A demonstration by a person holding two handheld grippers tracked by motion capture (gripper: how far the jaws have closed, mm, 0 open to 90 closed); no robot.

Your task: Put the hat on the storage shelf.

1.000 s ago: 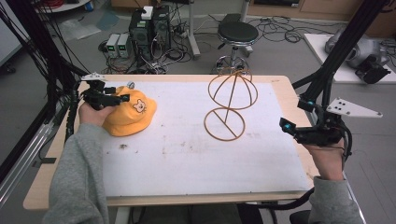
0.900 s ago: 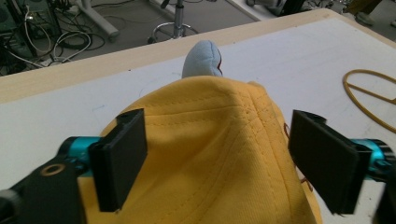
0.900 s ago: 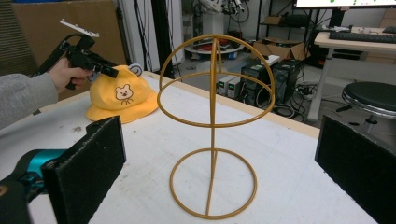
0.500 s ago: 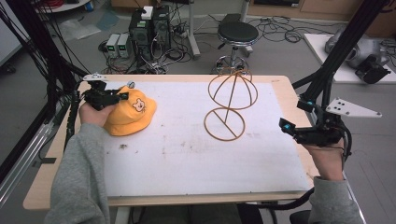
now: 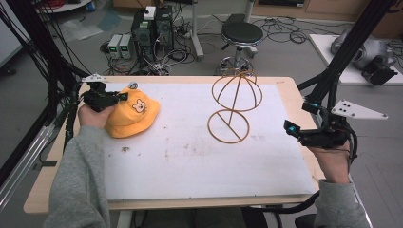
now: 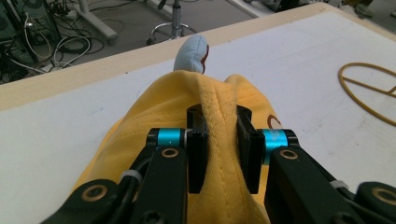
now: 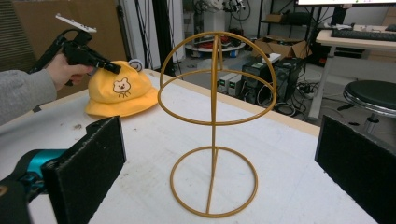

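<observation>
A wooden table with a white sheet over its top (image 5: 199,166) carries everything, and the person's grey-sleeved forearms come in from its near edge. The golden wire stand, a round base ring with an upright rod and a globe-shaped hoop cage on top (image 5: 231,109), stands upright straight ahead of the right gripper (image 5: 297,133), well apart from its jaws; in the right gripper view the stand (image 7: 214,126) sits framed in the gap between the two black foam pads, which stand wide with nothing between them. The soft yellow fabric bucket hat with a small bear face stitched on its front (image 5: 130,116) lies on the sheet under and around the jaws of the left gripper (image 5: 114,98). Those jaws have just been closing and now pinch a raised, stitched fold of the hat's crown (image 6: 219,140) between their pads, the cloth bulging up on both sides of them. Just beyond the jaw tips, a small pale blue rounded ear with a brown edge (image 6: 191,53) pokes up from the far side of the hat.
</observation>
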